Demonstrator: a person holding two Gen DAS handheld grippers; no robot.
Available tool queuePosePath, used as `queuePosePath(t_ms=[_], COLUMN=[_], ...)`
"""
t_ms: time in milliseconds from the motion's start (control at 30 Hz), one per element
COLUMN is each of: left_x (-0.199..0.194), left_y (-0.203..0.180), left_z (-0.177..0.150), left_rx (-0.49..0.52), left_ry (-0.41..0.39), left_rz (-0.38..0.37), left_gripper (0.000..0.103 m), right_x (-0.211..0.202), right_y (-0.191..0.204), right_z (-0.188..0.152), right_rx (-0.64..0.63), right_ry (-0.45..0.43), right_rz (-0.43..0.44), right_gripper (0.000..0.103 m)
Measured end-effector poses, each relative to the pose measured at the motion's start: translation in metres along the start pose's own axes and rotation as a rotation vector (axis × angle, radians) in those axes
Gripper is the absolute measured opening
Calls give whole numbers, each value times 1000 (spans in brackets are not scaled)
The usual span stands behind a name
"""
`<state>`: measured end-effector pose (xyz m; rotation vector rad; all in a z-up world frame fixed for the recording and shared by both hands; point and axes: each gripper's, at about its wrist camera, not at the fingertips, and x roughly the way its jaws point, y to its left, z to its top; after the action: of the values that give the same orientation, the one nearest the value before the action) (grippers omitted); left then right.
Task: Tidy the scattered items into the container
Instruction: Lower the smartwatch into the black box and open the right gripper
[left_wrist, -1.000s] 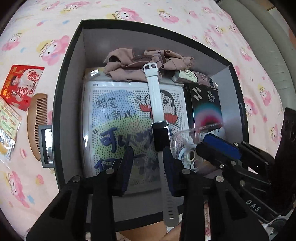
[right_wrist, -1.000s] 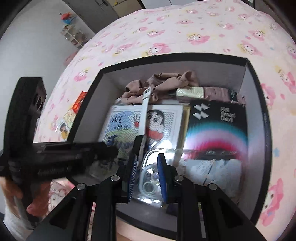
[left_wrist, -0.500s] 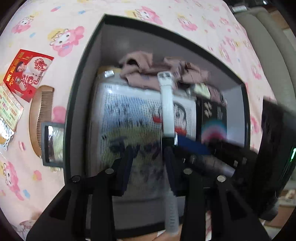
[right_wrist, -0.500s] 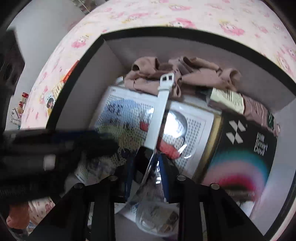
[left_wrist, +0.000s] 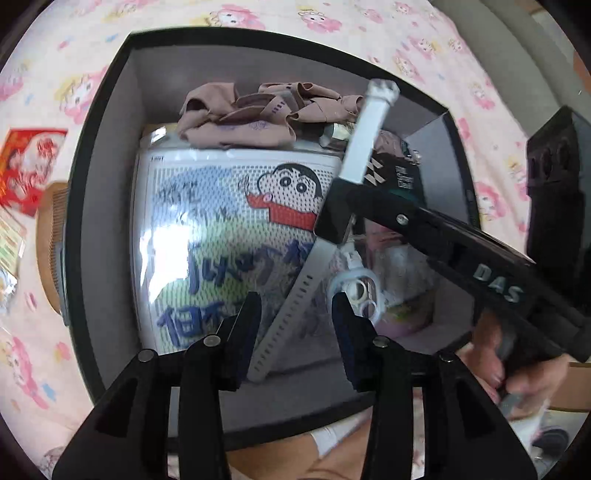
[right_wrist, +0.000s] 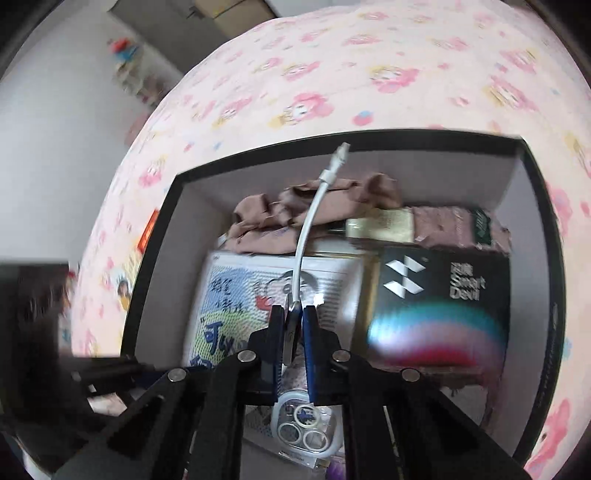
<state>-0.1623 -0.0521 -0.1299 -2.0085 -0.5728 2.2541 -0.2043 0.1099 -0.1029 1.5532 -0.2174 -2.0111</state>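
Observation:
A black box with grey inner walls (left_wrist: 107, 206) lies on the pink bedsheet. My right gripper (right_wrist: 294, 325) is shut on a white smartwatch (right_wrist: 308, 221) at its black face and holds it lifted over the box, its strap curving upward. In the left wrist view the watch (left_wrist: 364, 136) hangs tilted from the right gripper (left_wrist: 334, 218), its lower strap reaching between my left fingers. My left gripper (left_wrist: 295, 317) is open and empty, just above the box's near side.
Inside the box lie a cartoon bead-board pack (left_wrist: 229, 236), crumpled brown cloth (left_wrist: 255, 114), a black Smart Devil box (right_wrist: 439, 291) and a clear phone case (left_wrist: 360, 291). Outside on the left lie a wooden comb (left_wrist: 50, 240) and a red packet (left_wrist: 27, 166).
My right gripper closed on the watch face and lifted it from the box contents, tilting it to the right. My left gripper stayed open near the box's front.

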Motion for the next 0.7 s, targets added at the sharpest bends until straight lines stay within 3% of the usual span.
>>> queuePosePath(t_ms=[67, 200, 267, 367, 433, 500, 600, 700], left_x=[7, 29, 31, 26, 25, 27, 30, 30], left_y=[-9, -34, -39, -32, -21, -14, -10, 0], left_z=[5, 9, 9, 16, 20, 20, 24, 38], left_rx=[25, 163, 205, 178, 138, 126, 128, 79], left_ry=[11, 80, 84, 66, 69, 85, 65, 37], left_rz=[47, 164, 204, 251, 203, 185, 261, 289], left_gripper=[40, 41, 44, 39, 38, 34, 34, 34], right_x=[3, 9, 4, -18, -32, -29, 6, 28], right_y=[-8, -14, -15, -13, -9, -4, 1, -6], right_z=[2, -2, -5, 0, 7, 15, 26, 20], right_rx=[47, 45, 34, 2, -42, -86, -102, -88], right_ry=[18, 94, 105, 35, -53, -77, 10, 104], right_rz=[22, -85, -79, -94, -115, -128, -63, -116], right_gripper=[8, 9, 9, 9, 9, 9, 9, 9])
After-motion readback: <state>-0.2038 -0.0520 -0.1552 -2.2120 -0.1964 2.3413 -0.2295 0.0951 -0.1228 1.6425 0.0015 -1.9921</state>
